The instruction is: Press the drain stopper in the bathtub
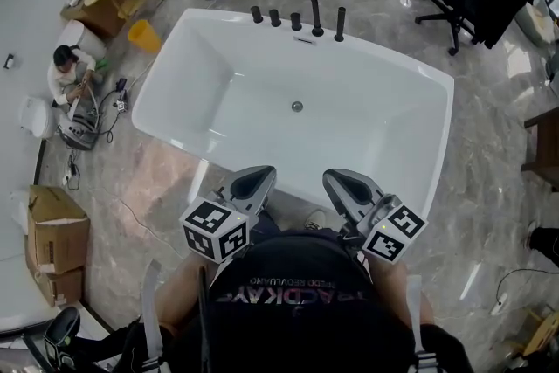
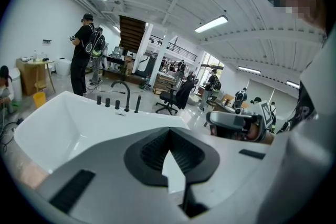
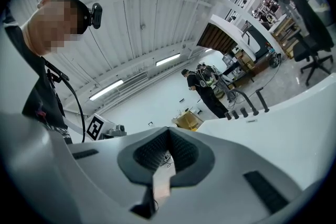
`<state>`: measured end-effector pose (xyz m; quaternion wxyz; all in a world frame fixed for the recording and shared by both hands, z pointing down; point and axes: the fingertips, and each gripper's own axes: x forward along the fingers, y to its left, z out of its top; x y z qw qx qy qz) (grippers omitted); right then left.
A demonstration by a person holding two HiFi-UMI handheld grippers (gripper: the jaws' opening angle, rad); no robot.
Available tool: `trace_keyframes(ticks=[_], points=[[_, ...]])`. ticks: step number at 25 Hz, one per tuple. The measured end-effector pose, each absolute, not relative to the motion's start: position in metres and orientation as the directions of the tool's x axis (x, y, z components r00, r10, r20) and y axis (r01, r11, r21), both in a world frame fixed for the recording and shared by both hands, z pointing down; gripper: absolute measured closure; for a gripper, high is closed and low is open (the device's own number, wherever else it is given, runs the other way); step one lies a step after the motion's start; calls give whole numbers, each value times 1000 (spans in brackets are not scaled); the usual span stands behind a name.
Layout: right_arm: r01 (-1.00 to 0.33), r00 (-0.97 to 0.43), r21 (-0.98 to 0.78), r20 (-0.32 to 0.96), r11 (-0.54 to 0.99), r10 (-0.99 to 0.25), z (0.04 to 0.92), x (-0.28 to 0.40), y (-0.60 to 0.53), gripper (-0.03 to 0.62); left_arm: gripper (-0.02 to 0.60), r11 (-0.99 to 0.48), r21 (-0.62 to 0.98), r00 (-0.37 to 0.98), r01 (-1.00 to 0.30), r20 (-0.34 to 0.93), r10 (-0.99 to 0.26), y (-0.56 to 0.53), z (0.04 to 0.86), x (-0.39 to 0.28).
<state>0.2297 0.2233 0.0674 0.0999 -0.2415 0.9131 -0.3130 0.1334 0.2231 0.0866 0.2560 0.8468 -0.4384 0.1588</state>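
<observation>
As my left gripper and right gripper hover closed, empty, at the tub's near rim, the stopper lies untouched. Reaching and pressing remain.

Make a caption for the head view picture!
Both shut, left claw and right claw hover by the white tub, away from its stopper.
</observation>
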Motion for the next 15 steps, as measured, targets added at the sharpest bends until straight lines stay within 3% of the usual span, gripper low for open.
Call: trace_keyframes(ticks=[15], points=[[-518, -785, -610, 59, 600, -617, 84, 163, 194, 582, 577, -560, 303, 632, -771, 476, -612, 182, 103, 48]])
